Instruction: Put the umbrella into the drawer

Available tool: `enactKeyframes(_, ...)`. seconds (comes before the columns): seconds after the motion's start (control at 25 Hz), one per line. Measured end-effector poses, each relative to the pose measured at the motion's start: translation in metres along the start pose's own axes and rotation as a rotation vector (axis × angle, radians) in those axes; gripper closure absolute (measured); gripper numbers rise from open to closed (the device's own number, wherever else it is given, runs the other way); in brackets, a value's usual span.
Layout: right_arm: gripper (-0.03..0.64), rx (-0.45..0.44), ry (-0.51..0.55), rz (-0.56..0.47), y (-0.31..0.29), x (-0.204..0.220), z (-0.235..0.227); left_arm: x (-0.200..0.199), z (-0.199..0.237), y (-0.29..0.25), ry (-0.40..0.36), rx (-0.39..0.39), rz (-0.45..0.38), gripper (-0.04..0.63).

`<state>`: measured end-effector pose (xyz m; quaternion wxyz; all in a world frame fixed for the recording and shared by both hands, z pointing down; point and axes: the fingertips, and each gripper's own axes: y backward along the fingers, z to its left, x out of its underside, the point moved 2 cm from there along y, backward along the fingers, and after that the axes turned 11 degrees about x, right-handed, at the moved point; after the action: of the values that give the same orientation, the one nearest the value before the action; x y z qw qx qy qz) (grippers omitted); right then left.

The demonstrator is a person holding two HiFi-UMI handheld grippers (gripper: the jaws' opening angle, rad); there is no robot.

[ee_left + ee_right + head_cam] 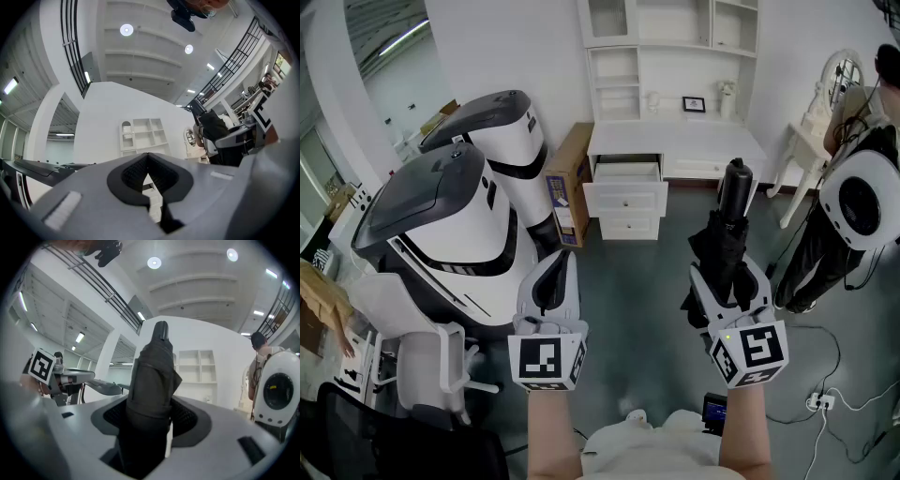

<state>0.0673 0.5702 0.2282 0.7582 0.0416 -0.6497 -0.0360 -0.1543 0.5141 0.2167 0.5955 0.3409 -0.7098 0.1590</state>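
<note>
Low in the head view, right of centre, the right gripper (729, 281) clamps the folded black umbrella (733, 211), which sticks up out of its jaws. Left of it, the left gripper (551, 286) is pinched together on nothing. Farther off, at upper centre, the white drawer (626, 178) stands pulled out. This looks like the carry step; next, the umbrella needs bringing over and laying lengthwise inside.

No legible text or labels
</note>
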Motion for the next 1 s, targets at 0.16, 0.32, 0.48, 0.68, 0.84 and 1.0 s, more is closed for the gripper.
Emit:
enactKeyframes(0.16, 0.348, 0.008, -0.002, 0.000, 0.000, -0.001, 0.004, -0.001, 0.009, 0.005, 0.016, -0.006, -0.007, 0.594)
enactKeyframes(0.32, 0.348, 0.006, -0.001, 0.000, -0.002, 0.000, 0.008, 0.000, 0.015, 0.006, 0.022, -0.020, -0.005, 0.594)
enactKeyframes(0.48, 0.348, -0.008, -0.024, -0.004, -0.008, 0.006, 0.007, 0.005, 0.011, 0.004, 0.015, -0.019, 0.004, 0.593)
enactKeyframes(0.68, 0.348, -0.025, -0.016, -0.020, -0.033, 0.012, 0.011, 0.013, 0.024, -0.008, 0.005, -0.032, -0.005, 0.594)
enactKeyframes(0.84, 0.348, -0.032, -0.010, -0.017, -0.070, 0.011, 0.015, 0.022, 0.051, -0.028, 0.014, -0.040, -0.004, 0.592)
enactKeyframes(1.0, 0.348, -0.037, -0.004, -0.021, -0.105, 0.013, 0.009, 0.033, 0.070, -0.056, 0.029, -0.051, 0.000, 0.592)
